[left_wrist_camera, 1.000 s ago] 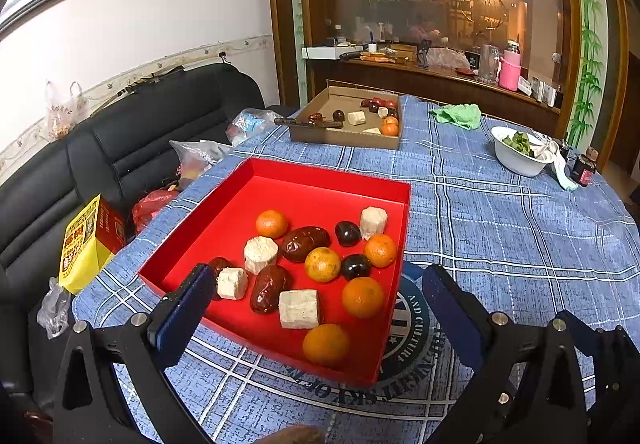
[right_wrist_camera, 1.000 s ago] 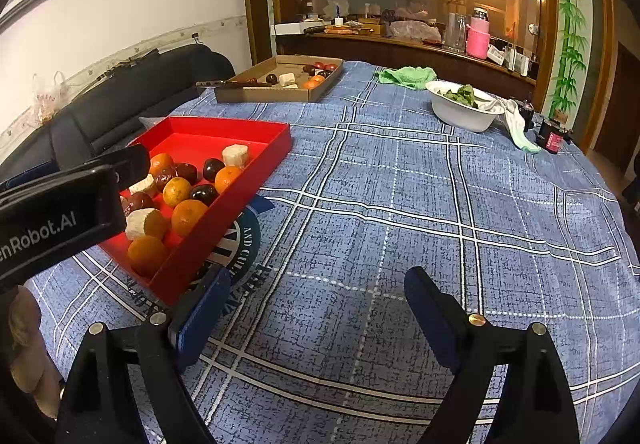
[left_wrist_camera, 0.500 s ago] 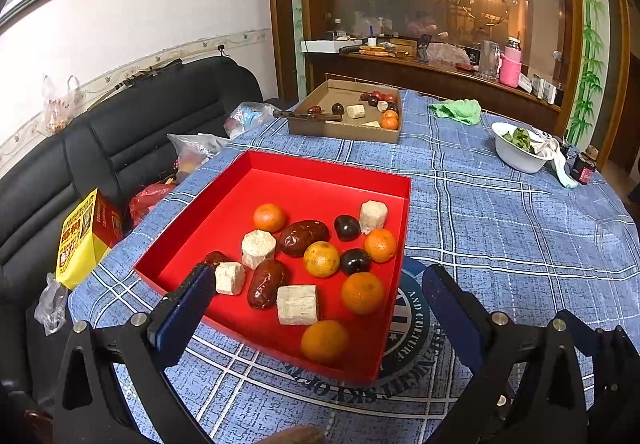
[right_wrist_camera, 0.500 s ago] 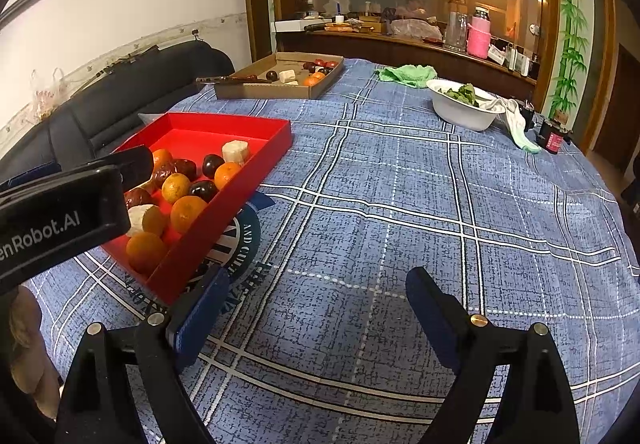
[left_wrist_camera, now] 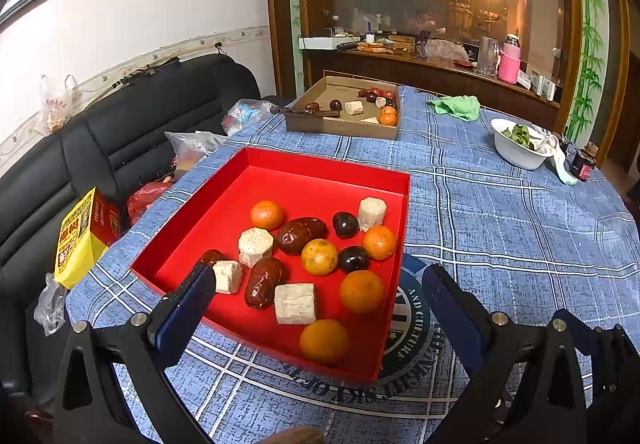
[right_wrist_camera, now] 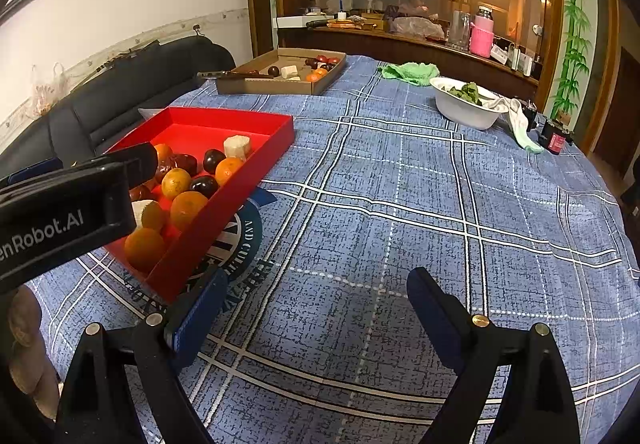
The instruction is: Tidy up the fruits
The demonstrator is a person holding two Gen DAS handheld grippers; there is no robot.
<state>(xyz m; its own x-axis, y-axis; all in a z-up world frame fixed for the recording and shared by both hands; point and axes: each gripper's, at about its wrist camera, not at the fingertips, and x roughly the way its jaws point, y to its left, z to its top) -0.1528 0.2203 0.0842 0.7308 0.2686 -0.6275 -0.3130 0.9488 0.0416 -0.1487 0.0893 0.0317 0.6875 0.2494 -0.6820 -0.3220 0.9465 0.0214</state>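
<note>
A red tray [left_wrist_camera: 304,168] on the blue plaid table holds several oranges [left_wrist_camera: 362,291], dark red dates [left_wrist_camera: 264,282], dark plums [left_wrist_camera: 345,224] and pale cut chunks [left_wrist_camera: 295,303]. My left gripper [left_wrist_camera: 316,308] is open and empty, just above the tray's near edge. My right gripper [right_wrist_camera: 316,304] is open and empty over bare cloth to the right of the tray [right_wrist_camera: 240,180]. The left gripper's body [right_wrist_camera: 68,212] hides part of the fruit in the right wrist view.
A cardboard box [left_wrist_camera: 344,128] with more fruit stands at the table's far side. A white bowl [left_wrist_camera: 516,152] of greens, a green cloth [left_wrist_camera: 456,106] and a small dark jar [left_wrist_camera: 584,168] are at the far right. A black sofa [left_wrist_camera: 60,156] runs along the left.
Both grippers have drawn back and risen slightly, so the tray sits a little farther off. Both stay open and empty.
</note>
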